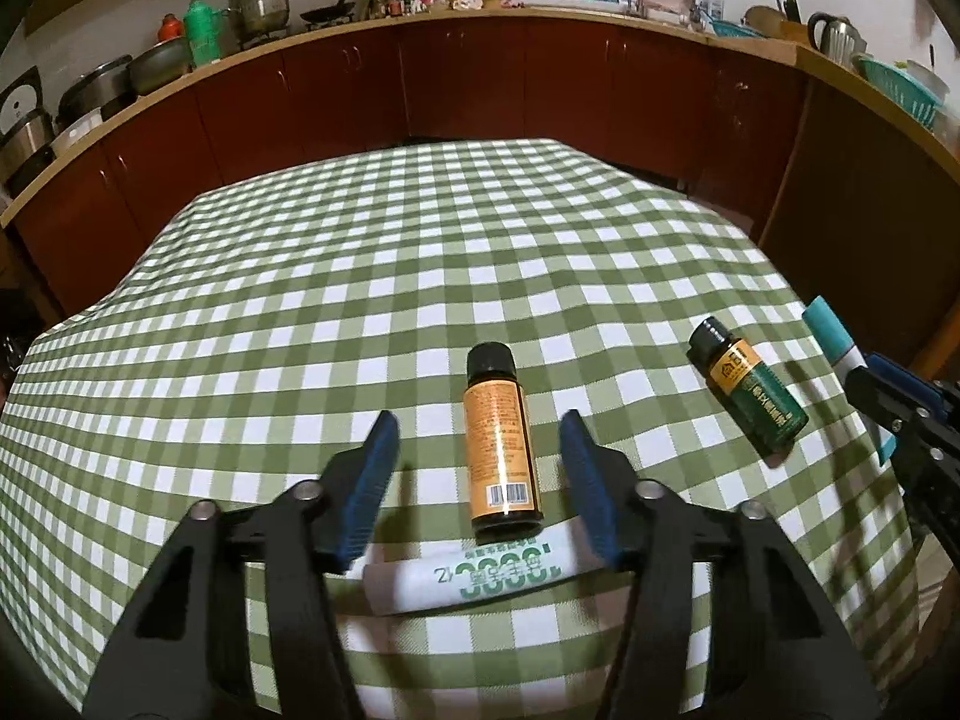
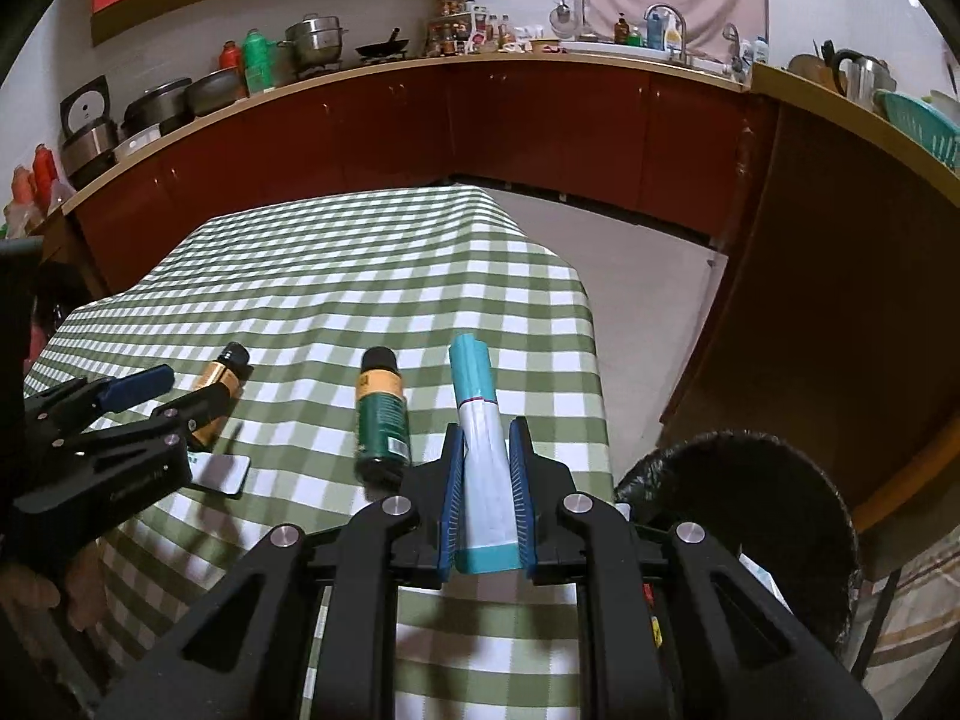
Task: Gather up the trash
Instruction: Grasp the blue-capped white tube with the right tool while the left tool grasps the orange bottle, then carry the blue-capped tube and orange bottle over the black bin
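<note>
An orange-labelled bottle [image 1: 501,441] lies on the green checked tablecloth [image 1: 360,276], between the open blue fingers of my left gripper [image 1: 480,444]. A white and green tube [image 1: 474,579] lies crosswise under that gripper. A green-labelled bottle [image 1: 747,387] lies to the right. My right gripper [image 2: 487,444] is shut on a white and teal tube [image 2: 483,450], held above the table's right edge. In the right wrist view the green bottle [image 2: 382,414] lies left of it, and the orange bottle [image 2: 216,390] is partly hidden by the left gripper [image 2: 162,396].
A bin with a black liner [image 2: 738,516] stands on the floor right of the table. Dark red cabinets [image 1: 480,78] under a cluttered counter run along the back and right. The held tube also shows at the right edge of the left wrist view [image 1: 831,330].
</note>
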Tool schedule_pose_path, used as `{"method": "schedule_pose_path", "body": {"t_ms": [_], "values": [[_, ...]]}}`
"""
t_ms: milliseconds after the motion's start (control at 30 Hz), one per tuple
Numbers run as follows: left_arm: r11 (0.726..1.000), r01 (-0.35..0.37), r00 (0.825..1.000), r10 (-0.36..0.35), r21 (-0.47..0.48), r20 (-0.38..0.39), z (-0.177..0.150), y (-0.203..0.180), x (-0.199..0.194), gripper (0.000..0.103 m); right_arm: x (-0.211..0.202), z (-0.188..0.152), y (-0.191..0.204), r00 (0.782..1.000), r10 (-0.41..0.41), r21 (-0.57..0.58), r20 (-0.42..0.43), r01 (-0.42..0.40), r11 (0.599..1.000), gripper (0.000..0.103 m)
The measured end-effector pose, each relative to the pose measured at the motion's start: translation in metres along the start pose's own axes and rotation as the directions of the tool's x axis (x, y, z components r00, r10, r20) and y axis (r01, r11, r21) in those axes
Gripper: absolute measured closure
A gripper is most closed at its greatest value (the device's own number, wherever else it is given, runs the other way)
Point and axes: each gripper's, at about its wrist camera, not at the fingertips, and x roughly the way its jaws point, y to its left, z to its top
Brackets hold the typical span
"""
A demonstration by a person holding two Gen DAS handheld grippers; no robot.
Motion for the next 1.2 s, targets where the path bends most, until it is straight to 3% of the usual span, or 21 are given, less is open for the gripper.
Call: {"method": "schedule_pose_path", "body": {"t_ms": [100,167,200,500,833,1200], "values": [[1.0,0.001,1.0,-0.001,0.017,-0.007,-0.002,-0.003,0.004,0.061,0.001,-0.001,-0.003,1.0,0.003,0.005,-0.003,-0.003,1.0,0.086],[1.0,0.005,1.0,-0.004,0.027,-0.012,-0.003,-0.004,0.006,0.078,0.001,-0.003,-0.005,1.0,0.004,0.008,-0.003,-0.004,1.0,0.086],[0.999,0.008,1.0,-0.007,0.032,-0.017,-0.004,-0.005,0.007,0.08,0.001,-0.003,-0.005,1.0,0.004,0.009,-0.003,-0.004,1.0,0.086],[0.999,-0.004,1.0,0.004,0.039,0.004,-0.007,-0.006,0.003,0.08,-0.008,-0.009,-0.015,1.0,-0.003,0.026,0.003,0.003,1.0,0.086],[0.998,-0.009,0.997,0.005,0.057,0.075,-0.007,-0.015,-0.034,0.08,-0.03,-0.016,-0.032,0.999,-0.029,0.066,0.032,0.026,0.997,0.086],[0.992,0.07,0.987,-0.084,0.105,0.134,-0.01,-0.058,-0.073,0.08,-0.055,-0.037,-0.069,0.995,-0.093,0.128,0.044,0.087,0.988,0.086]]}}
